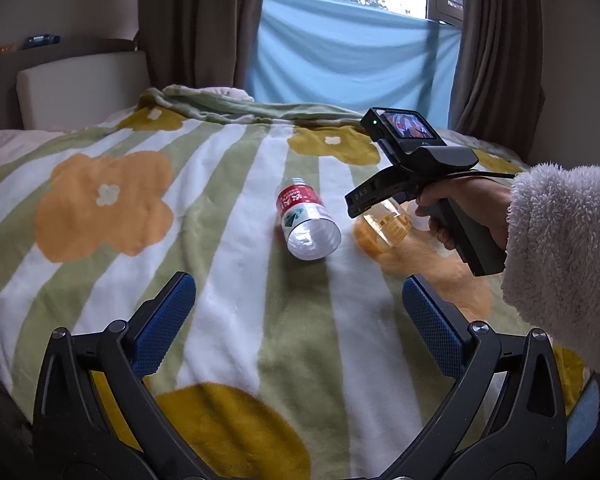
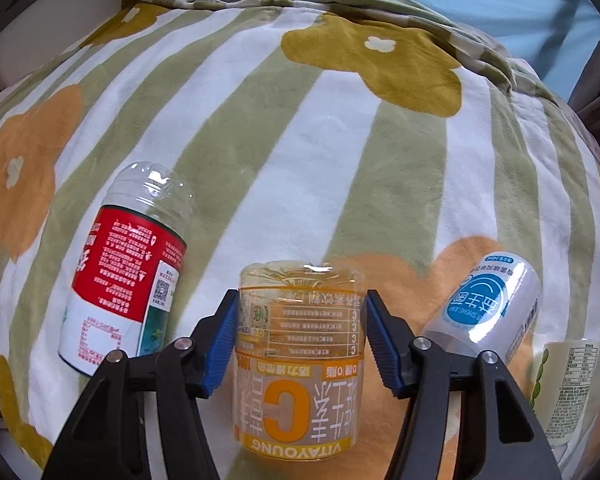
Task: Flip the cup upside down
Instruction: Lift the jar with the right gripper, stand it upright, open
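At lower centre, your right gripper (image 2: 299, 338) is bracketing the cup (image 2: 300, 356), jaws barely touching; squeezing thin plastic risks slipping. Left gripper (image 1: 298, 322) is hanging wide open, empty.

The left gripper (image 1: 299, 312) was held open above the blanket (image 1: 228, 320), nothing between its blue pads (image 1: 168, 320). At twelve o'clock a red-labelled bottle (image 1: 306, 224) lay on its side. At two o'clock the right gripper (image 1: 384, 196) was held over an orange cup (image 1: 386, 226); its fingers were hidden.
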A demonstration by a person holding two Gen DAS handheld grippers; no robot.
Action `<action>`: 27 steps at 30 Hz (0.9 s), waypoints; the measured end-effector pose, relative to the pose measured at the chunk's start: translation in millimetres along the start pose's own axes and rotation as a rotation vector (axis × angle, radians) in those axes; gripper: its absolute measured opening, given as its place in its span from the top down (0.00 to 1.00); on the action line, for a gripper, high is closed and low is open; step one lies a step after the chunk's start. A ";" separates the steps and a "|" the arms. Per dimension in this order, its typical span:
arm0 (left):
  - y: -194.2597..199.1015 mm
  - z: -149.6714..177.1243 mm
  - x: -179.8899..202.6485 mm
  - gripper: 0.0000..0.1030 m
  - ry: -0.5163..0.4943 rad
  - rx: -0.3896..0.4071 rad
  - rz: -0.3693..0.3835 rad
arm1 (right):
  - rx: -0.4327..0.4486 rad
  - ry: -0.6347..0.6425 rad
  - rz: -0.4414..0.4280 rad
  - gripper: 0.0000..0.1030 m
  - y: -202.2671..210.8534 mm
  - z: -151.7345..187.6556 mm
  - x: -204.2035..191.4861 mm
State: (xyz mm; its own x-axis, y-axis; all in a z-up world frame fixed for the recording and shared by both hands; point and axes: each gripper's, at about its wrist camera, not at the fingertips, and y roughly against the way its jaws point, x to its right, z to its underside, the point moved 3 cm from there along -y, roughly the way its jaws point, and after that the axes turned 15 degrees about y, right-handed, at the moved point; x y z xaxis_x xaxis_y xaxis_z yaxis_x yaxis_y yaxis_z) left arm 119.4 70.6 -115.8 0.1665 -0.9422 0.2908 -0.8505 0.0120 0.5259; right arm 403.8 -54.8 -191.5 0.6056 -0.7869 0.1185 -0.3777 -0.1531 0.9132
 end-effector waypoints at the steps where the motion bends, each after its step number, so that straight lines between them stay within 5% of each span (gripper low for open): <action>1: 1.4 0.0 0.9 0.00 0.000 -0.001 0.003 | 0.008 -0.001 -0.009 0.45 6.5 2.3 -0.3; 7: 12.6 1.3 9.8 0.00 -0.006 -0.006 0.040 | 0.067 0.039 -0.032 0.45 70.2 32.1 0.1; 12: 19.4 5.7 21.5 0.00 -0.015 -0.024 0.069 | 0.030 0.059 -0.052 0.45 101.6 86.9 -8.7; 19: 24.8 10.7 30.3 0.00 0.000 -0.058 0.107 | -0.024 -0.122 -0.135 0.45 81.2 156.7 -7.3; 27: 28.2 12.9 30.4 0.00 0.008 -0.078 0.109 | -0.010 -0.368 -0.137 0.45 59.1 177.3 -6.5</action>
State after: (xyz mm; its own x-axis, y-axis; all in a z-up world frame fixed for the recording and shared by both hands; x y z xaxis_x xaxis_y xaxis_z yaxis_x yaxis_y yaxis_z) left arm 94.0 37.9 -102.4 0.0795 -0.9313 0.3556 -0.8223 0.1404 0.5515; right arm 253.4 -164.7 -207.4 0.3574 -0.9217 -0.1505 -0.3030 -0.2669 0.9148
